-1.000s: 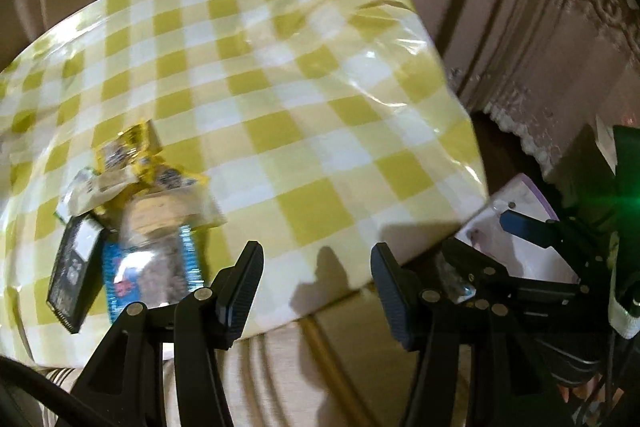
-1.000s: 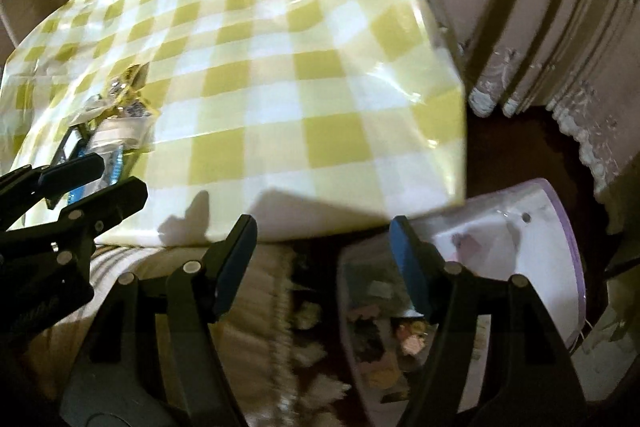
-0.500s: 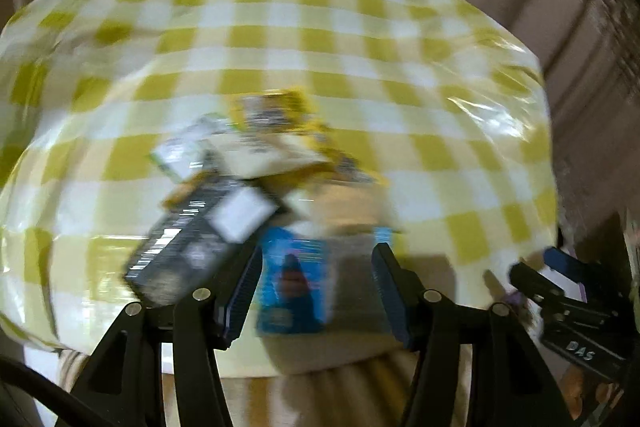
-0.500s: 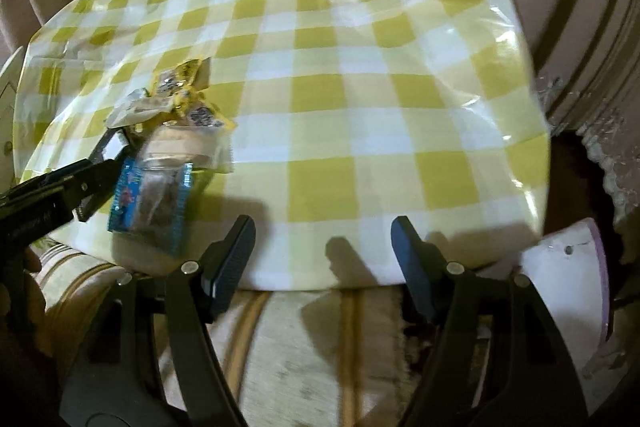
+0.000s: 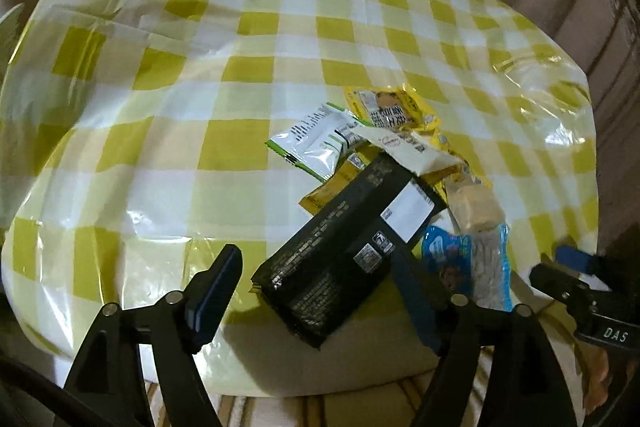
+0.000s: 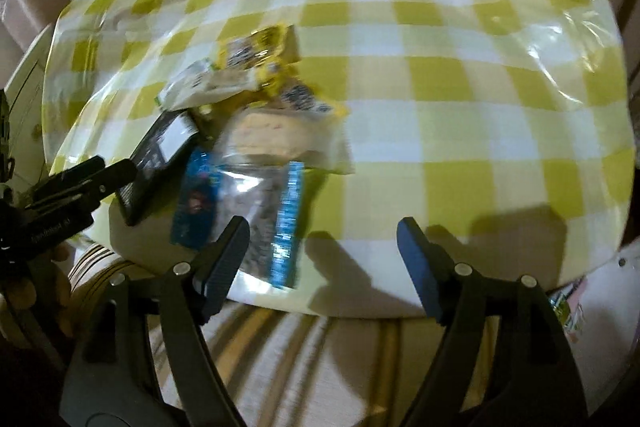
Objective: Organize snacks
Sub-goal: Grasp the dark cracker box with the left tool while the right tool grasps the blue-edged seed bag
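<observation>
I have swung both grippers over from the table's right edge to the snack pile [image 5: 384, 163]. Left gripper [image 5: 316, 291] is opening around the black pack [image 5: 348, 247], ungripped; right gripper [image 6: 324, 251] is opening, empty, beside the blue pack [image 6: 240, 211]. The black pack overhangs the near edge; a nudge could drop it.

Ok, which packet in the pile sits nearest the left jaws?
The black packet with the white label. It lies at the near table edge, its lower end between the opening jaws of the left gripper, untouched. The blue packet lies just right of it.
</observation>
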